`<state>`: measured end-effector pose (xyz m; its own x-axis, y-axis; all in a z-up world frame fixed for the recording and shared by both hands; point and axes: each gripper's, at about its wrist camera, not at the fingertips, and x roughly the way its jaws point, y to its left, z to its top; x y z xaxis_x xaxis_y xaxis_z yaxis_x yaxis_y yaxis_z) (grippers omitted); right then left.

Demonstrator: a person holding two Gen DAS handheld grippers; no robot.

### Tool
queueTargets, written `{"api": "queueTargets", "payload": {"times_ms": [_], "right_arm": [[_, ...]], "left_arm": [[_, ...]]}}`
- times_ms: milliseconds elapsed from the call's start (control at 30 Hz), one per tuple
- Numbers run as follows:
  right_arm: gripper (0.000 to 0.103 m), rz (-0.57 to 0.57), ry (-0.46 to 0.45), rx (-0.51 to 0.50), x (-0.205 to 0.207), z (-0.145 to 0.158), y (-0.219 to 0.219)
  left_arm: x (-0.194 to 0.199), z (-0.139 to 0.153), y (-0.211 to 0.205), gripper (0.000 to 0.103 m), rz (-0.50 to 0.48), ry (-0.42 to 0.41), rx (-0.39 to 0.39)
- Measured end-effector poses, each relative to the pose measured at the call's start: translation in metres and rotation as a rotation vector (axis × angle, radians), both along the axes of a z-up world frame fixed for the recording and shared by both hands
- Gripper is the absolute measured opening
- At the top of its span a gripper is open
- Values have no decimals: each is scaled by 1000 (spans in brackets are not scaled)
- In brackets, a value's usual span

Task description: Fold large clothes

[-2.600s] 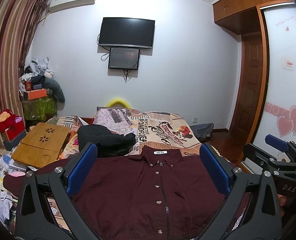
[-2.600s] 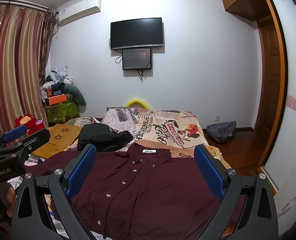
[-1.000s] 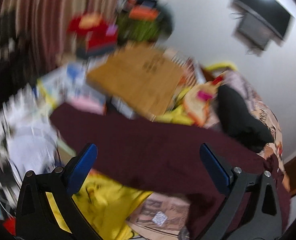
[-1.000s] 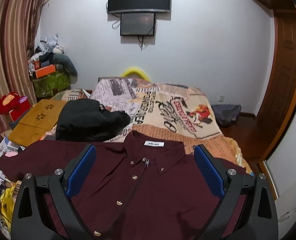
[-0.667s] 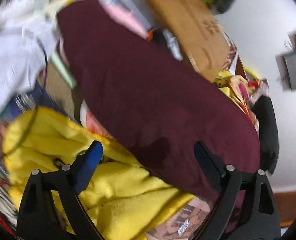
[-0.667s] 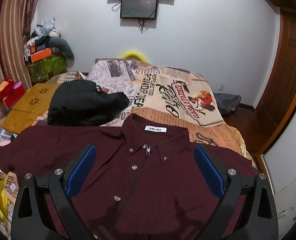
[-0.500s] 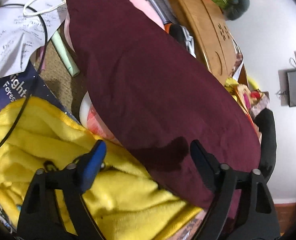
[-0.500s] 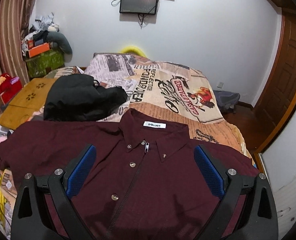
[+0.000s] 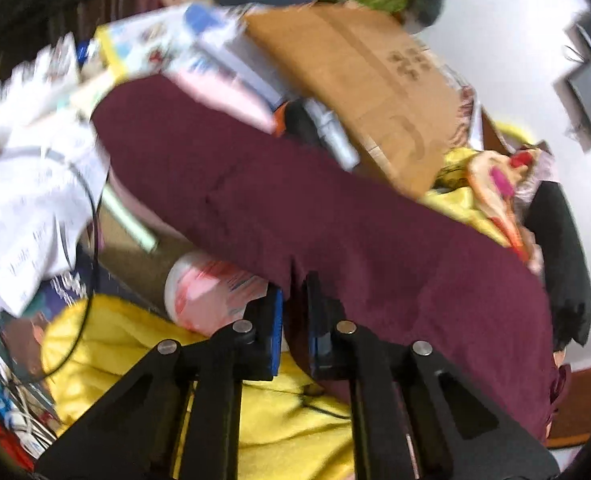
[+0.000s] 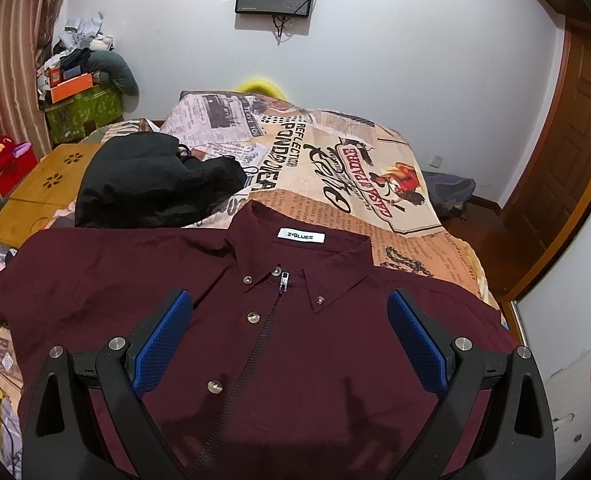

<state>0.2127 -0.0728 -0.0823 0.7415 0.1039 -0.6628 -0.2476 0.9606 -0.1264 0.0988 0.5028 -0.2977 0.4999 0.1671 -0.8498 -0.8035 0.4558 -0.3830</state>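
Since a second ago the left tongs (image 9: 293, 312) have dropped and pinched the shirt's sleeve (image 9: 315, 216) edge. Right tongs (image 10: 289, 344) hover spread above the shirt (image 10: 295, 360), flat on the bed (image 10: 335, 168).

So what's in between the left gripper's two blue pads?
A pinch of the maroon shirt, its sleeve edge. The left gripper has shut on that fold, as the left wrist view shows.

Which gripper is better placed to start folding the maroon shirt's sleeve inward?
Left. The left gripper is shut on the edge of the maroon shirt's sleeve, while the right gripper hangs open above the shirt front, gripping nothing.
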Motion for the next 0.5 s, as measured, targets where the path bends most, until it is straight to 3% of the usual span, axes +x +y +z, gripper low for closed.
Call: {"api": "queueTargets", "payload": {"times_ms": [167,333,500], "right_arm": [[97,-12,-8,6,0,3,-12],[97,-23,-21,20,0,8,-30],[97,-28,-31,44,1,14,-52]], "left_arm": [[15,75,-24,6,-99,-102,143],[49,169,-72,6,-250,-260,284],[83,225,-133,5,-411,-362,332]]}}
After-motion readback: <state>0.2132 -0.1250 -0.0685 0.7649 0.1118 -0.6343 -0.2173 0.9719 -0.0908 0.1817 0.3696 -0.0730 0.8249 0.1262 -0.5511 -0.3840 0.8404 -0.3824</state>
